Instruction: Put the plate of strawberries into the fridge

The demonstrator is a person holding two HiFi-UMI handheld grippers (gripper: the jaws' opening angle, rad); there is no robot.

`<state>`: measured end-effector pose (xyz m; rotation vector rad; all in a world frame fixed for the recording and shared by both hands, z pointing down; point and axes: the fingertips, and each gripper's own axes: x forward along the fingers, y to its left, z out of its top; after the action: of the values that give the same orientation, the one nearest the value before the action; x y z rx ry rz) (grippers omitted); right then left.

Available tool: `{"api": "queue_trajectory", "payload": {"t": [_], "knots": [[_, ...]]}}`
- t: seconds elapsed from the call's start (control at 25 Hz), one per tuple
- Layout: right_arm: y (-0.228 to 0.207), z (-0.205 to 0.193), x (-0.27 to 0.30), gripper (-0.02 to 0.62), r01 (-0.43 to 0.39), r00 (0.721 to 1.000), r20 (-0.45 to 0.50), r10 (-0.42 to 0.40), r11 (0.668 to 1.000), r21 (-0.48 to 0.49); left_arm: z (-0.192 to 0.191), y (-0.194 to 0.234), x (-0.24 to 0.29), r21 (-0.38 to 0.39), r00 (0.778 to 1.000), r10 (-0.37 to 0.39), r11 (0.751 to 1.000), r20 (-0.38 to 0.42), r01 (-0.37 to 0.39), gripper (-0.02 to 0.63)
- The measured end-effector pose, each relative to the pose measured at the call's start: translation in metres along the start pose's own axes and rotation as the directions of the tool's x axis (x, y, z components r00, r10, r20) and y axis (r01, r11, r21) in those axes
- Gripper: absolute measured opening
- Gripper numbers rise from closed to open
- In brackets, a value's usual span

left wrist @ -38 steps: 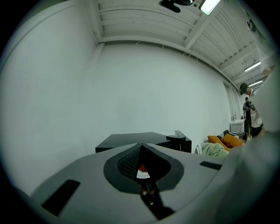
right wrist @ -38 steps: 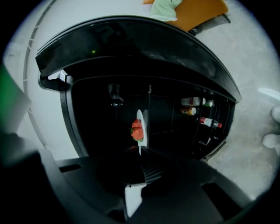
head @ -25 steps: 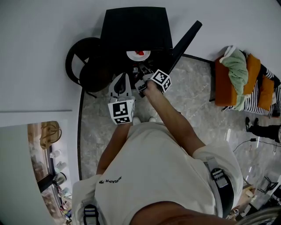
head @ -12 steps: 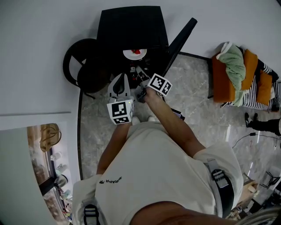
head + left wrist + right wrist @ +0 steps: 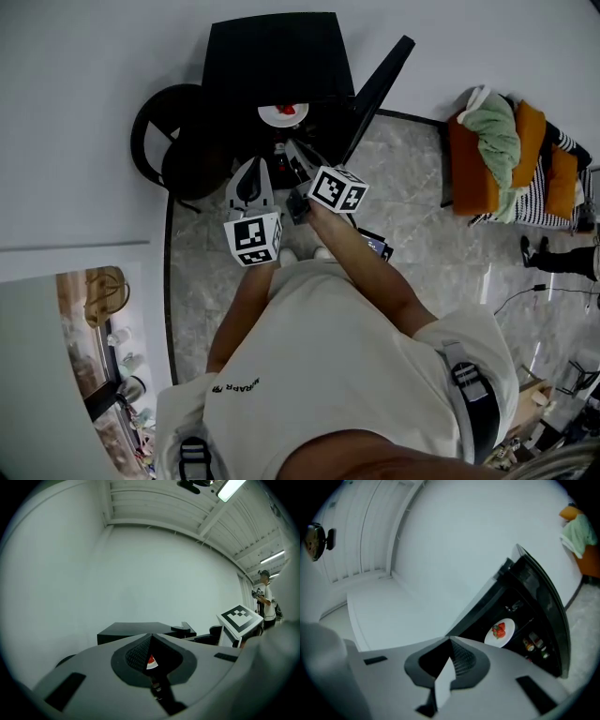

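Observation:
A white plate of strawberries (image 5: 283, 114) rests on a shelf inside the small black fridge (image 5: 272, 56), whose door (image 5: 375, 89) stands open to the right. In the right gripper view the plate (image 5: 500, 632) lies in the dark fridge interior above several small bottles (image 5: 534, 645). My left gripper (image 5: 254, 164) is held in front of the fridge, shut and holding nothing, and a sliver of the plate (image 5: 150, 662) shows past its jaws. My right gripper (image 5: 292, 155) hangs just short of the opening, also shut and holding nothing.
A black round chair (image 5: 173, 141) stands left of the fridge. An orange seat piled with clothes (image 5: 502, 164) is at the right. A dark flat object (image 5: 373, 246) lies on the marble floor. Another person (image 5: 265, 597) stands at the far right.
The right gripper has drawn back a little from the fridge toward my body. The left gripper has barely shifted. The plate stays on its shelf.

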<state>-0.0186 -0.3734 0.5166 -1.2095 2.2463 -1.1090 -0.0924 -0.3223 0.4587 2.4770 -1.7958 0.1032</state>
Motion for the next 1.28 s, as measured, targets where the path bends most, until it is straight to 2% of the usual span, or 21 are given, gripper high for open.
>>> {"api": "queue_trajectory", "payload": {"t": [0.16, 0.24, 0.4, 0.64, 0.88, 1.04, 1.28], "knots": [[0.014, 0.000, -0.001, 0.012, -0.019, 1.000, -0.020, 0.016, 0.991, -0.129, -0.001, 0.001, 0.001, -0.004, 1.000, -0.001, 1.000, 0.001, 0.001, 0.002], [0.023, 0.000, -0.003, 0.012, -0.027, 0.999, -0.025, 0.022, 0.974, -0.226, 0.000, 0.001, 0.001, -0.006, 1.000, -0.003, 1.000, 0.001, 0.003, 0.002], [0.048, 0.002, -0.008, 0.012, -0.046, 0.999, -0.028, 0.038, 0.903, -0.427, 0.000, 0.002, 0.001, -0.014, 1.000, -0.006, 1.000, 0.003, 0.006, 0.002], [0.072, 0.007, -0.020, 0.012, -0.052, 0.998, -0.018, 0.052, 0.809, -0.586, 0.000, 0.000, 0.002, -0.022, 1.000, -0.013, 1.000, 0.007, 0.013, 0.002], [0.087, 0.008, -0.029, 0.012, -0.027, 0.999, 0.003, 0.042, 0.707, -0.706, 0.001, -0.003, 0.003, -0.024, 1.000, -0.019, 1.000, 0.015, 0.019, 0.002], [0.096, 0.013, -0.036, 0.012, -0.005, 0.998, 0.036, 0.045, 0.694, -0.720, 0.004, -0.004, -0.001, -0.026, 0.999, -0.019, 0.999, 0.032, 0.020, 0.002], [0.096, 0.012, -0.040, 0.012, 0.035, 0.999, 0.052, 0.009, 0.632, -0.774, 0.007, -0.003, -0.003, -0.034, 0.998, -0.014, 0.999, 0.054, 0.015, 0.002]]}}
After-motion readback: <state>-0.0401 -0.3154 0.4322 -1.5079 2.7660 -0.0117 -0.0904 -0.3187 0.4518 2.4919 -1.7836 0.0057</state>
